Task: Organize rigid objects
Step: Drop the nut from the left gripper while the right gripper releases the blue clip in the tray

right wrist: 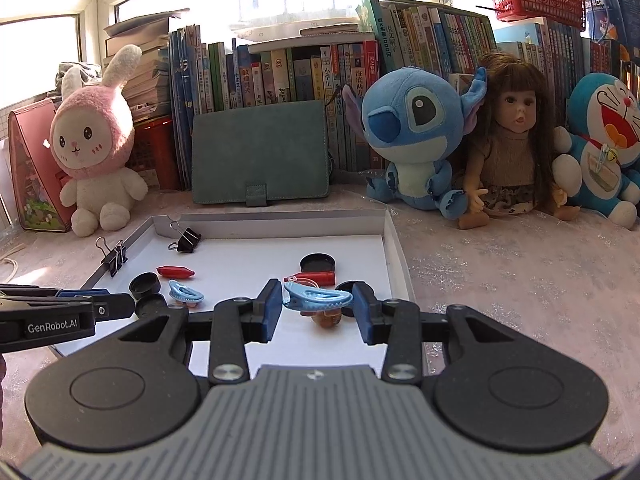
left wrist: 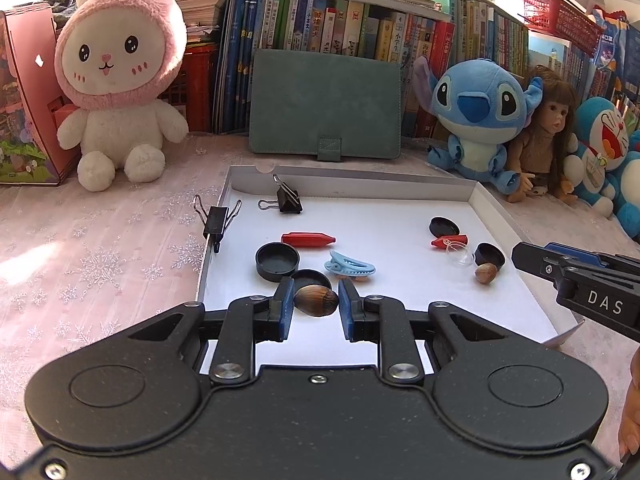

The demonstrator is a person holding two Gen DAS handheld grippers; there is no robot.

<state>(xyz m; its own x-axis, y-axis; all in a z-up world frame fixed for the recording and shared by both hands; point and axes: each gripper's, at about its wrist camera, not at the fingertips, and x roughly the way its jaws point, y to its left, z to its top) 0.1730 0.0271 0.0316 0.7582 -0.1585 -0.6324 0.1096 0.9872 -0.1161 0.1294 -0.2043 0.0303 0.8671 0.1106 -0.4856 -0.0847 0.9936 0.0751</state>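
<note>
My left gripper (left wrist: 316,299) is shut on a brown nut (left wrist: 317,301) just above the near left part of the white tray (left wrist: 400,190). My right gripper (right wrist: 318,302) is shut on a light blue hair clip (right wrist: 320,297) over the tray's (right wrist: 276,222) near right part. A second blue clip (left wrist: 351,267) lies mid-tray, and another nut (left wrist: 486,273) rests at the right. Two red pen caps (left wrist: 308,239) (left wrist: 448,241), several black lids (left wrist: 277,260) and a clear dish (left wrist: 460,257) lie scattered on the tray. One binder clip (left wrist: 289,200) sits inside; another (left wrist: 216,220) grips the left rim.
A green case (left wrist: 324,104) leans on a row of books behind the tray. A pink rabbit plush (left wrist: 116,80) sits back left. A blue plush (left wrist: 476,120), a doll (left wrist: 548,132) and another blue toy (left wrist: 604,148) sit back right. A pale snowflake cloth (left wrist: 100,260) covers the table.
</note>
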